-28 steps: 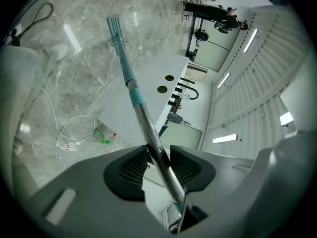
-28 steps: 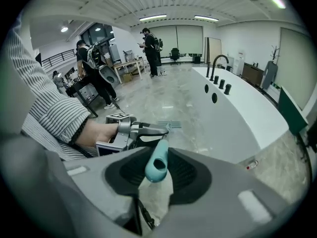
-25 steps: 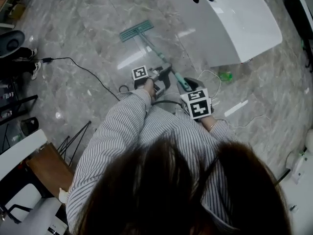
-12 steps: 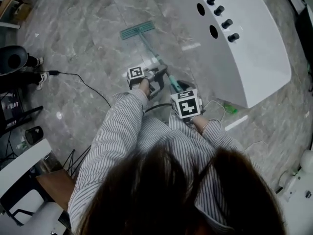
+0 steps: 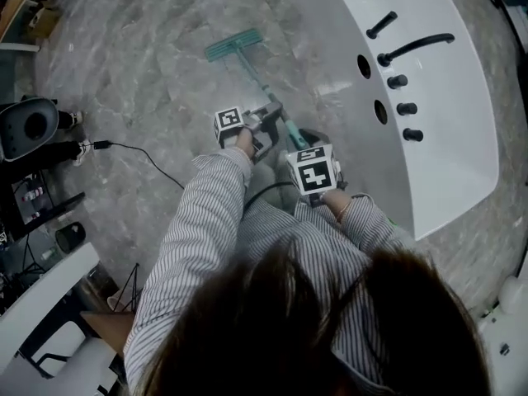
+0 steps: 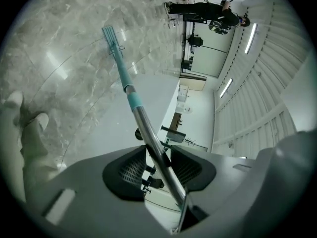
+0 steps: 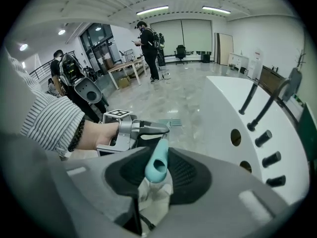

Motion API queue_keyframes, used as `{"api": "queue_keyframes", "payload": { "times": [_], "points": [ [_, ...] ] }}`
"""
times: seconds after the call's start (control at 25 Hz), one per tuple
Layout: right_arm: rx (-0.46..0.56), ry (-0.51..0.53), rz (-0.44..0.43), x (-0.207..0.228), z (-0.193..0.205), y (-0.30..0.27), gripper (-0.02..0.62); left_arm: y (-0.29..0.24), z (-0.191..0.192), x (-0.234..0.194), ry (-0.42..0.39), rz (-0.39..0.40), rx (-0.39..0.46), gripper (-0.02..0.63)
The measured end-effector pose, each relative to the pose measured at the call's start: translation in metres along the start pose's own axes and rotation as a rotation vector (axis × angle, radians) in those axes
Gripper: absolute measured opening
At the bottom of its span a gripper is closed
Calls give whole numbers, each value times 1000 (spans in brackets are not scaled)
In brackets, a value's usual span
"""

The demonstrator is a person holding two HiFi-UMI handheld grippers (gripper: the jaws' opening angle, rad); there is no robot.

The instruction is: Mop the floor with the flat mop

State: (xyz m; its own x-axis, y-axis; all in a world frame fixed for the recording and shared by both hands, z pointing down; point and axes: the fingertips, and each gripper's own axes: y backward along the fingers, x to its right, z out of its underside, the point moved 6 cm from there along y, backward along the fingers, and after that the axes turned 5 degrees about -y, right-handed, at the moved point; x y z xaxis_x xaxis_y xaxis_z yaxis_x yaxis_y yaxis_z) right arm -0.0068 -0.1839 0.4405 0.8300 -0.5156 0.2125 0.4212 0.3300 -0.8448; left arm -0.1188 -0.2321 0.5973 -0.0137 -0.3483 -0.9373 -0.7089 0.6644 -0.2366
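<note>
Firmly, left tongs (image 6: pixel 158 156) and right tongs (image 7: pixel 157 166) grip the flat mop (image 5: pixel 234 45).

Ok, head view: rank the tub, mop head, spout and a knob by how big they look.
1. Tub, by far.
2. Mop head and spout look close: the spout runs longer but thinner, so I won't split them.
3. Knob, smallest.

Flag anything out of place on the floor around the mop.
A black cable trails loose across the marble floor to the person's left, where the flat mop might snag it. Nothing else stands out; the left gripper and right gripper both clamp its handle.
</note>
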Motion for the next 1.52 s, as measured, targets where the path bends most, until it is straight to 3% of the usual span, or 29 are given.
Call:
{"api": "queue_keyframes", "payload": {
  "times": [0.12,0.32,0.52,0.8,1.12,1.52],
  "points": [
    [-4,-8,-6,1,-55,-40,112,-13,-64,10,16,20,46,158],
    [-2,-16,8,-7,-153,-110,112,-32,-183,36,-8,28,53,158],
    [-18,-35,33,-18,-241,-176,112,-42,-288,65,-24,-29,37,155],
    [-39,-35,49,-32,-326,-240,112,-51,-394,86,-38,-45,39,149],
    [-44,-23,39,-25,-355,-259,112,-64,-427,95,-48,-37,25,149],
    [-42,-30,52,-16,-326,-238,110,-65,-389,86,-23,-16,67,149]
  ]
}}
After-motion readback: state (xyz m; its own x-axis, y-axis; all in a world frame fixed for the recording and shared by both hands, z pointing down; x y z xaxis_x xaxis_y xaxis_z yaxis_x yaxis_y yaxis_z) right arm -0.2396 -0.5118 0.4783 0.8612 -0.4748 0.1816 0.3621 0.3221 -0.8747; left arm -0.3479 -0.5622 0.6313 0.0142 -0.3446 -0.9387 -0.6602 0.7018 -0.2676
